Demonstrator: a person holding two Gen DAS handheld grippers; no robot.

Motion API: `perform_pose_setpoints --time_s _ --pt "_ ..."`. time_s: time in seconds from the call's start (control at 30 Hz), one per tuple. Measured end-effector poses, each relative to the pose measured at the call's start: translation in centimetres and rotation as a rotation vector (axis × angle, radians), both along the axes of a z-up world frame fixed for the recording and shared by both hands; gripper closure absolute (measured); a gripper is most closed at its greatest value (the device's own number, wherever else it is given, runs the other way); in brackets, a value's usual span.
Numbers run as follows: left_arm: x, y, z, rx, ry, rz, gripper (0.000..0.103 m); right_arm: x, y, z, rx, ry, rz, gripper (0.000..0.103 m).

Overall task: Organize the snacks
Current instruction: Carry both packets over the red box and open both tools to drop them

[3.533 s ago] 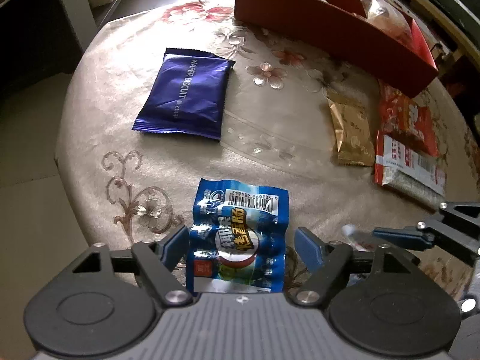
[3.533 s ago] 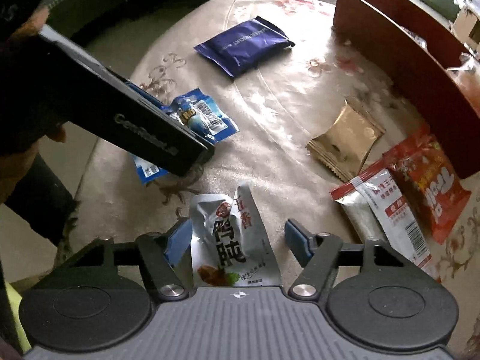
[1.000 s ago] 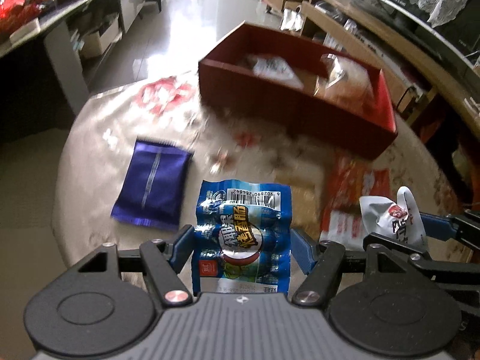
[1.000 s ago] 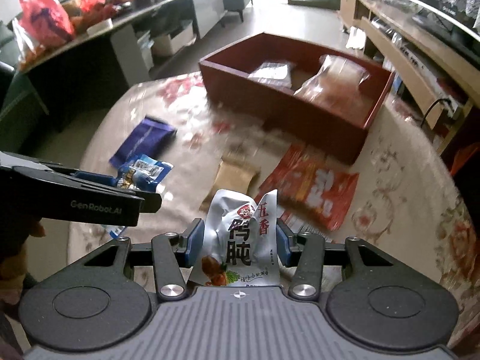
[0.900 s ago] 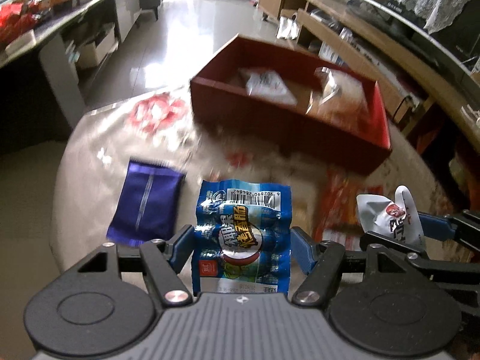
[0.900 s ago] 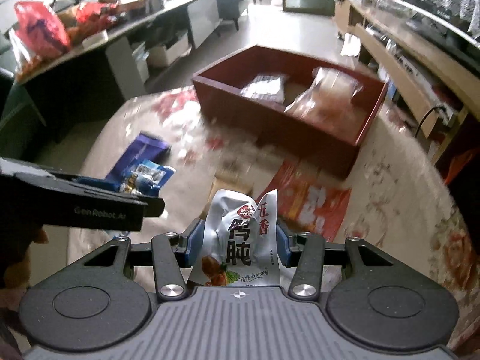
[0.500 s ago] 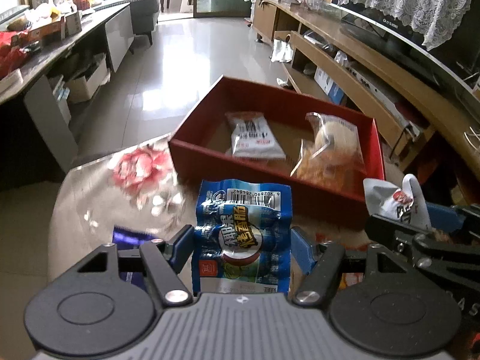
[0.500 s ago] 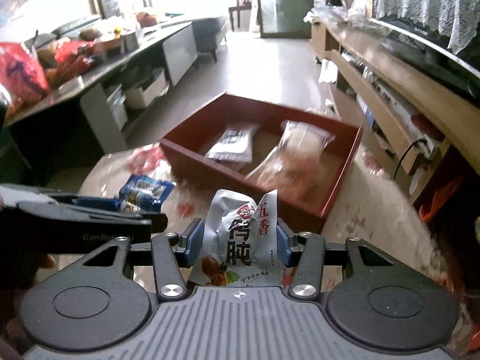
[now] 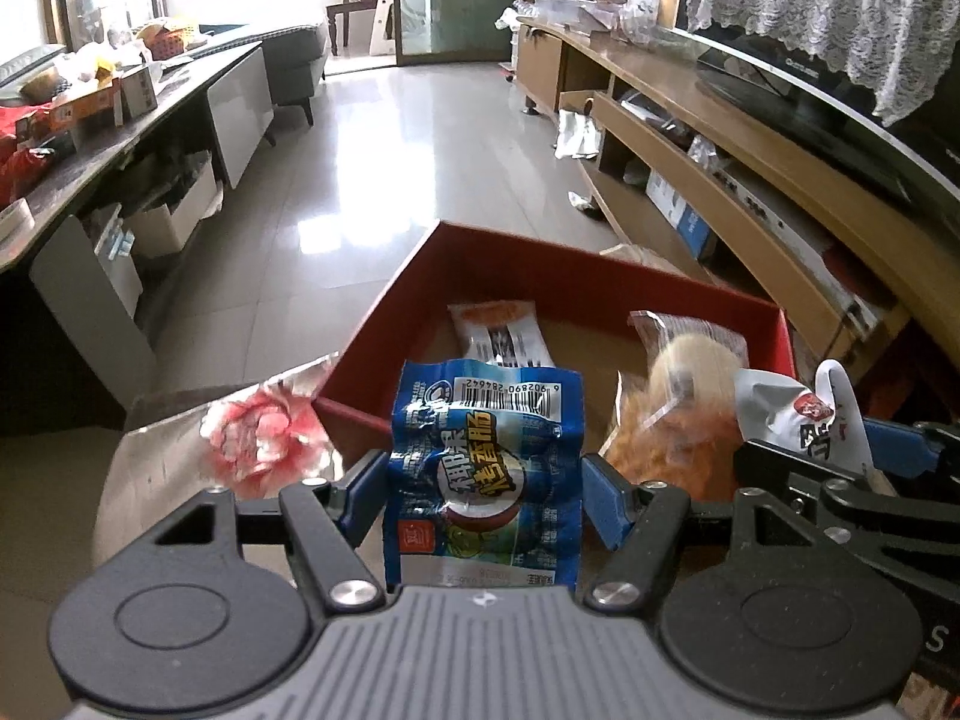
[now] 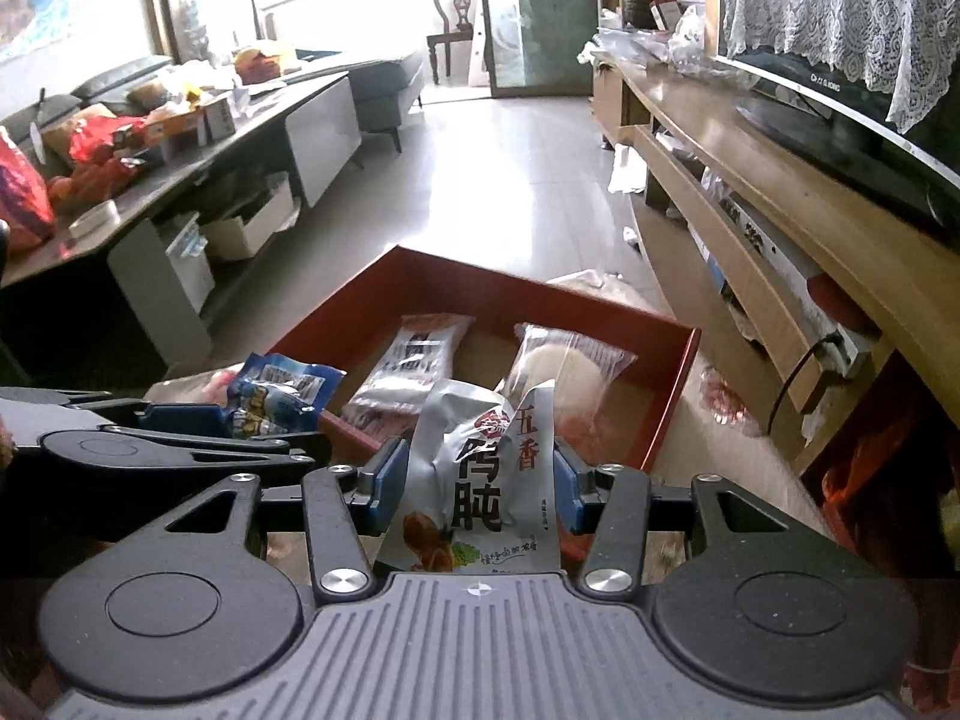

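Observation:
My left gripper (image 9: 483, 483) is shut on a blue sausage packet (image 9: 486, 450) and holds it over the near left corner of the red box (image 9: 384, 324). My right gripper (image 10: 474, 474) is shut on a silver snack pouch (image 10: 480, 474) and holds it over the near side of the same box (image 10: 672, 396). The silver pouch also shows at the right of the left wrist view (image 9: 804, 414), and the blue packet at the left of the right wrist view (image 10: 276, 396). Inside the box lie a white and orange packet (image 9: 501, 336) and a clear bag of bread (image 9: 684, 384).
The box stands on a round table with a flowered cloth (image 9: 252, 438). A long wooden TV bench (image 9: 750, 180) runs along the right. A grey low cabinet with clutter (image 10: 180, 138) stands at the left. Tiled floor lies beyond.
Both grippers have risen from the table with their packets and moved forward to the red box. The box now fills the near view and the other table snacks have dropped out of sight.

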State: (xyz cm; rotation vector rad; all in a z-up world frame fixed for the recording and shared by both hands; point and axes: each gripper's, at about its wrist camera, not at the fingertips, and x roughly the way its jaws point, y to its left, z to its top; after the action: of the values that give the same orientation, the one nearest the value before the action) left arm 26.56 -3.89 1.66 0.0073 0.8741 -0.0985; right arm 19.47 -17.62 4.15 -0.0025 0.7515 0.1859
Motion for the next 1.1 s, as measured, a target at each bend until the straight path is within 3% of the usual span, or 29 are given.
perform_pose_setpoints --time_s 0.57,1.1 --pt "5.5 -1.2 -2.2 0.039 0.009 0.040 0.031 5.3 -0.8 -1.7 -0.004 0.025 -0.032 0.046" --pt "7.4 -1.9 -4.5 0.080 0.038 0.049 0.031 7.5 -0.7 -3.7 -0.027 0.061 -0.029 0.045"
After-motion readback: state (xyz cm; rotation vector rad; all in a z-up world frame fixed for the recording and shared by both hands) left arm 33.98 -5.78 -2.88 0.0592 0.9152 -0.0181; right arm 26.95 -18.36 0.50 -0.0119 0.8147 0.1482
